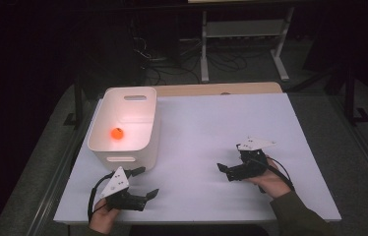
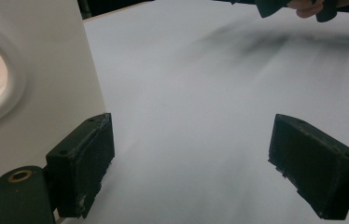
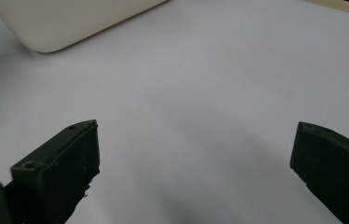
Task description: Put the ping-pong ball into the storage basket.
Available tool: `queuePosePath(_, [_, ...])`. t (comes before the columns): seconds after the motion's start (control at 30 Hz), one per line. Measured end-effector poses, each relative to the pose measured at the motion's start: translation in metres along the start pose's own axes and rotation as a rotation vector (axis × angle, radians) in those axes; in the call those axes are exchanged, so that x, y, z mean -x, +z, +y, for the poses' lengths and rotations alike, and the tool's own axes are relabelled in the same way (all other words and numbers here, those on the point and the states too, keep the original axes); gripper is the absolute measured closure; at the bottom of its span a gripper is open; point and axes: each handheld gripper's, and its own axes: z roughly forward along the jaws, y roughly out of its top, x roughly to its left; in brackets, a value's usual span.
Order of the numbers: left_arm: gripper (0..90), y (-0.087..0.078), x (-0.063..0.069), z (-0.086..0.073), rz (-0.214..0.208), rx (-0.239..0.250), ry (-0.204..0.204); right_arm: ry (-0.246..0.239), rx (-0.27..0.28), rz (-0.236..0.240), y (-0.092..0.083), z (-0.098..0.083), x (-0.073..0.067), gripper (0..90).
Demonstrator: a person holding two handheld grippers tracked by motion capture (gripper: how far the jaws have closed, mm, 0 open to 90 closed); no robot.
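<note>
I have both tools spread wide and empty: my left hand-held gripper (image 1: 142,183) sits low over the desk (image 1: 211,123) just beside the near wall of the white bin (image 1: 123,156), and my right hand-held gripper (image 1: 224,169) hovers over bare desk well apart from it. The small orange ball (image 1: 117,133) lies on the bin's floor, near the left wall. I'd judge it light, smooth and apt to roll, so I'd come straight down and pinch it across its middle.
</note>
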Motion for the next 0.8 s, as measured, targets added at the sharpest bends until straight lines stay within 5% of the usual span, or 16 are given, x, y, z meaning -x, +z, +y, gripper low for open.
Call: queuePosePath(0.8, [14.1,0.000,0.000,0.000,0.001,-0.002,-0.002,0.046,0.031,-0.092,-0.036,-0.043,0.012,1.0])
